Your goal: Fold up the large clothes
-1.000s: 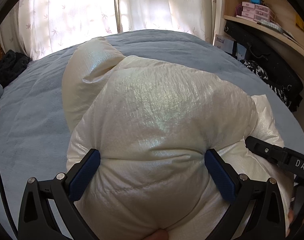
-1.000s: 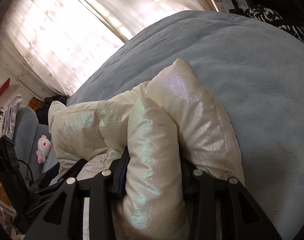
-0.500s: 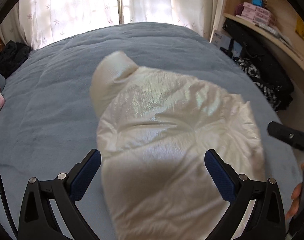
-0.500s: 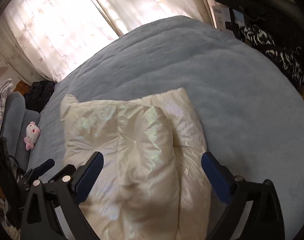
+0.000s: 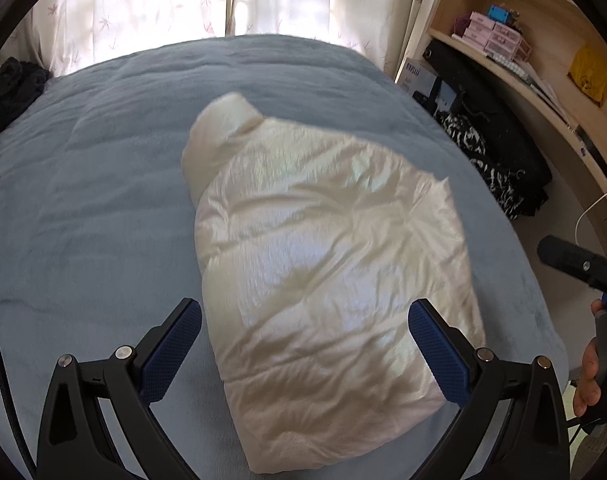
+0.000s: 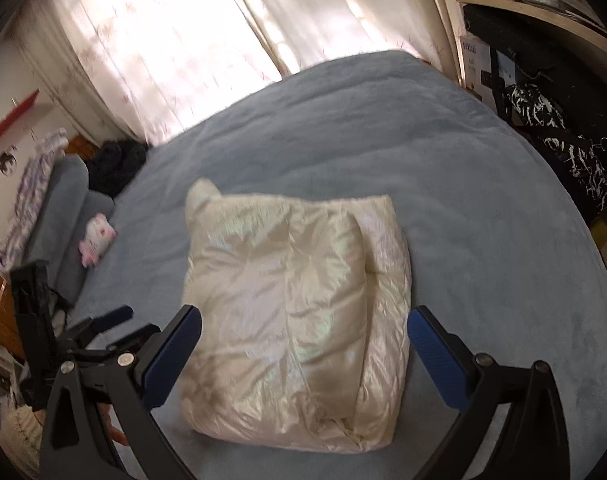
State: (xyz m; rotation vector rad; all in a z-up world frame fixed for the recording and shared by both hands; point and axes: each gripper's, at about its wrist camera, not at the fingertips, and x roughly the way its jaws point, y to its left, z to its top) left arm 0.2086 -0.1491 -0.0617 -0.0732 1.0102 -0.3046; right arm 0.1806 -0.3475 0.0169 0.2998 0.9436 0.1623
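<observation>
L wrist: cream puffer jacket (image 5: 323,272), shiny and quilted, lies folded into a thick bundle mid grey-blue bed (image 5: 103,208). L gripper (image 5: 305,348) spread wide above it, holding nothing.

R wrist: same bundle (image 6: 295,312), one folded layer atop. R gripper (image 6: 303,350) jaws just opened fully, clear of jacket, empty.

Ahead of the left claw (image 5: 305,344), between its matt black plastic arms with bright metal screw heads, the puffy jacket (image 5: 323,264) shows a glossy, pearly cream shell, crinkled and quilted, with an iridescent sheen. Under it the bed (image 5: 103,208) wears a soft, matt grey-blue fleece cover, fuzzy and lightly rumpled; the right claw (image 6: 305,346) has finger pads (image 6: 435,360) of dark blue, finely textured rubbery material. Far beyond both claws hang thin, translucent cloth curtains (image 5: 143,8) with a small printed pattern, and to the left claw's right stands a smooth, pale wood shelf (image 5: 543,92).
</observation>
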